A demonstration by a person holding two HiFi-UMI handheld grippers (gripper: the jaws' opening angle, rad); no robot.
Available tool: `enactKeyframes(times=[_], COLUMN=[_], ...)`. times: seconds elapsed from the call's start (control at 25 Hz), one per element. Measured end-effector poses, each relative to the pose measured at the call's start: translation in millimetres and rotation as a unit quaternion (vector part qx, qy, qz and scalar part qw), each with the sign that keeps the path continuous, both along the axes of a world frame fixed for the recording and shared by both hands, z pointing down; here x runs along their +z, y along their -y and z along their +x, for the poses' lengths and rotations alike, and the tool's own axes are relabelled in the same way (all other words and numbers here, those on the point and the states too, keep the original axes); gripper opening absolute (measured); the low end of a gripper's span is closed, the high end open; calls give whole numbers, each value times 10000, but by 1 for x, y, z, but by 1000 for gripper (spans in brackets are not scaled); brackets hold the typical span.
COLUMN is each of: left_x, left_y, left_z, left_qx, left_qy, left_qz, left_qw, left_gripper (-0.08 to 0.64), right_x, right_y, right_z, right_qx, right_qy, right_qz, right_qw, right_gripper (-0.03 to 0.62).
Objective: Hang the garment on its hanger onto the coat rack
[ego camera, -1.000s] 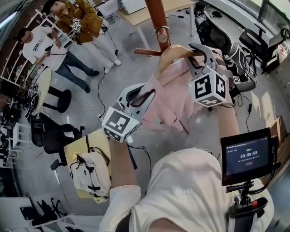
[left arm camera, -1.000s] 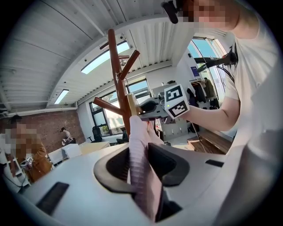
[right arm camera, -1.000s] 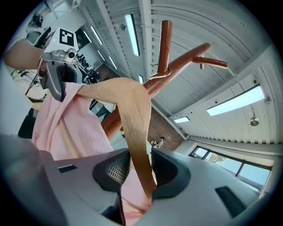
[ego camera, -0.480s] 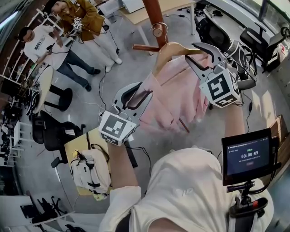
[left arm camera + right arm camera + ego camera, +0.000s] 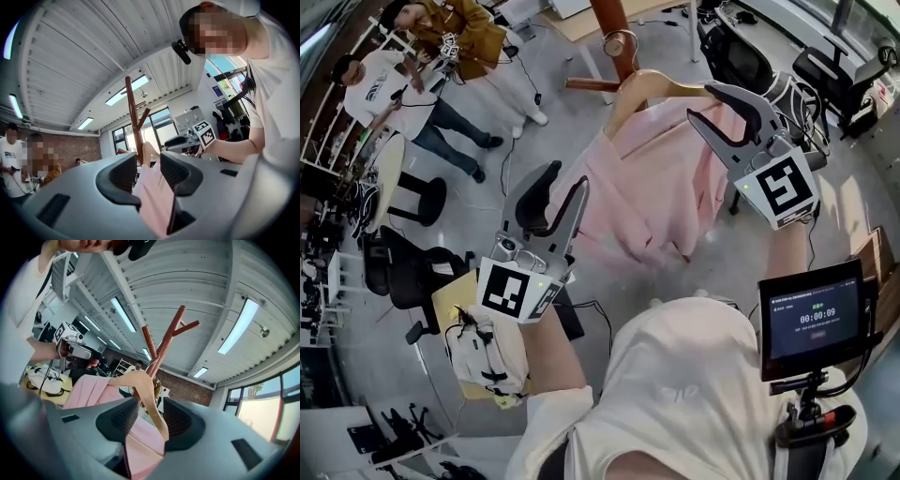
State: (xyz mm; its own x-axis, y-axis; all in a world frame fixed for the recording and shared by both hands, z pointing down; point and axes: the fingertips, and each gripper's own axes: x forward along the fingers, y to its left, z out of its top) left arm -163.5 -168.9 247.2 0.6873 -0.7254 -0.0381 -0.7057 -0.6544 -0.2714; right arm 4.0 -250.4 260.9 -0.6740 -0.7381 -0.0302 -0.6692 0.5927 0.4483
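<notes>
A pink garment (image 5: 661, 187) hangs on a wooden hanger (image 5: 649, 82) whose metal hook (image 5: 619, 42) sits against the brown coat rack pole (image 5: 609, 19), just above a peg (image 5: 586, 84). Whether the hook rests on the rack I cannot tell. My right gripper (image 5: 703, 103) is shut on the hanger's right shoulder with cloth over it; in the right gripper view the hanger arm (image 5: 149, 394) runs between the jaws of that gripper (image 5: 149, 416). My left gripper (image 5: 565, 178) stands open beside the garment's left edge. Loose pink cloth (image 5: 154, 187) lies between the jaws of the left gripper (image 5: 149, 166).
Two people (image 5: 441, 56) stand at the upper left near a stool (image 5: 417, 202). A white bag (image 5: 487, 352) lies on a yellow table below my left arm. Office chairs (image 5: 741, 56) stand right of the rack. A small monitor (image 5: 811, 319) rides at my right side.
The left gripper opened, let go of the garment's left edge and drew back down and left. The right gripper carried the hanger up, bringing its hook against the rack pole.
</notes>
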Motion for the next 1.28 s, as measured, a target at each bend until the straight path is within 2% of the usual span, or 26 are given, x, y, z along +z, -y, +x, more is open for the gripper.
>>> enactKeyframes(times=[0.24, 0.36, 0.48, 0.68, 0.92, 1.2, 1.28], left_x=[-10, 1, 10, 25, 42, 44, 45], left_y=[-9, -17, -27, -18, -7, -3, -4], left_z=[16, 28, 39, 53, 61, 61, 60], left_qx=[51, 70, 220, 366, 476, 639, 637], left_qy=[-223, -305, -510, -737, -1079, -1501, -1495], left_qz=[303, 279, 166, -142, -525, -799, -799], left_qw=[9993, 9991, 9983, 9965, 9916, 9834, 9835], left_gripper=[143, 143, 143, 139, 55, 48, 48], right_x=[5, 5, 2, 1, 9, 17, 21], right_y=[-11, -32, -50, -59, -67, -72, -72], right_z=[12, 19, 23, 32, 34, 29, 28], right_qx=[-58, -60, -13, 116, 248, 278, 334], right_qy=[572, 929, 1049, 1126, 981, 860, 822], right_qz=[-225, -203, -171, -166, -255, -303, -389], right_qw=[9981, 9955, 9943, 9934, 9945, 9954, 9953], right_gripper=[152, 152, 152, 150, 149, 149, 149])
